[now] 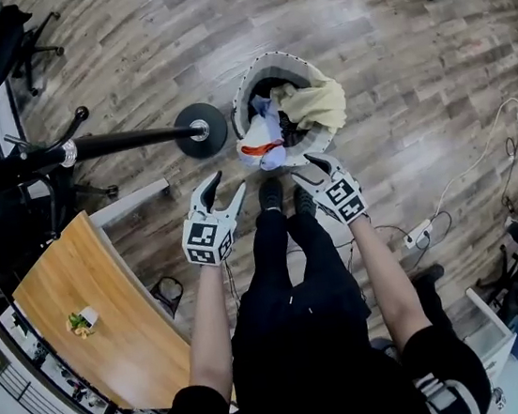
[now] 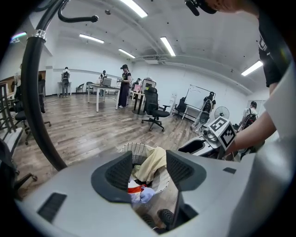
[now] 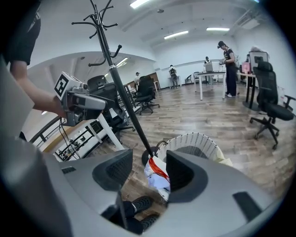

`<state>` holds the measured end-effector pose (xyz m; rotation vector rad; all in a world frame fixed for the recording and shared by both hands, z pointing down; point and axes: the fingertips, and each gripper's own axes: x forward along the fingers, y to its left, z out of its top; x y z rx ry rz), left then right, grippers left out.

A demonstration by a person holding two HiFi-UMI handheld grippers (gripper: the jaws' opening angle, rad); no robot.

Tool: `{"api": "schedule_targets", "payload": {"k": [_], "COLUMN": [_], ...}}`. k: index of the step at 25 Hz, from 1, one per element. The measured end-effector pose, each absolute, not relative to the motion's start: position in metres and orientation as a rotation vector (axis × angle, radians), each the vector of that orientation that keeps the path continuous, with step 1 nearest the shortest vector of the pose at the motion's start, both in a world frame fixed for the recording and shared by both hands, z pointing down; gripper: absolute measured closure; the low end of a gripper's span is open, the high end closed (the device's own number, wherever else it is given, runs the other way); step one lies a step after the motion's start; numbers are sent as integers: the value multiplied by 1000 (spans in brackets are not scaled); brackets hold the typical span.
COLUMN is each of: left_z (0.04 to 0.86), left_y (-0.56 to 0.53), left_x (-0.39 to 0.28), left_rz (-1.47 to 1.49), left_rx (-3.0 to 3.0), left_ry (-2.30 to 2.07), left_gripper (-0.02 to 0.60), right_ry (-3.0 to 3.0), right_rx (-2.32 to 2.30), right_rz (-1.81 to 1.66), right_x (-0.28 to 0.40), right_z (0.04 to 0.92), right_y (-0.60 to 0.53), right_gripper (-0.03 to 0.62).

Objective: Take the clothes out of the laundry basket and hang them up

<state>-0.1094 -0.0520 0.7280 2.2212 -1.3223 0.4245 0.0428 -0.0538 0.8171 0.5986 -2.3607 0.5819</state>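
Nearby, left hand-held gripper (image 1: 228, 185): jaws wide, empty, at 7 o'clock of the laundry basket (image 1: 238, 100).
Right hand-held gripper (image 1: 311, 168): jaws apart, nothing gripped, at 5 o'clock.
Basket position: on the floor, full.
Clothes (image 1: 314, 104): heaped inside, white-and-orange piece (image 1: 261, 147) draped over near rim; probably light, limp, soft; pinch a bunched fold there.
Coat stand (image 1: 200, 130): base at 9 o'clock, just beside basket.

The person wears a black short-sleeved top (image 1: 311, 384) with white stripes (image 1: 432, 387) on the right sleeve, black trousers (image 1: 272, 247) and black shoes (image 1: 270, 192). The left gripper (image 1: 228, 182) and right gripper (image 1: 305, 165) have grey bodies, black ribbed pads (image 2: 119, 172) and a white cube (image 1: 208, 239) each with black square markers.
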Motion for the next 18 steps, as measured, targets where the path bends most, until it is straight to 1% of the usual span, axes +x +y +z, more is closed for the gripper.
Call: {"api": "schedule_targets", "payload": {"k": [8,18], "left_z": [778,863], "left_y": [-62,-72], "left_x": [-111,-123], "left_rz": [446,477], "left_rx": [2227,2222], "left_ry": [-1256,-1199], "left_gripper": [336,336], "right_ry": [-2341,-2301], "right_rx": [591,510], "right_rz": [582,572], "right_x": [26,-2], "right_z": [865,956], "right_y": [-61,-59], "right_gripper": [358,359]}}
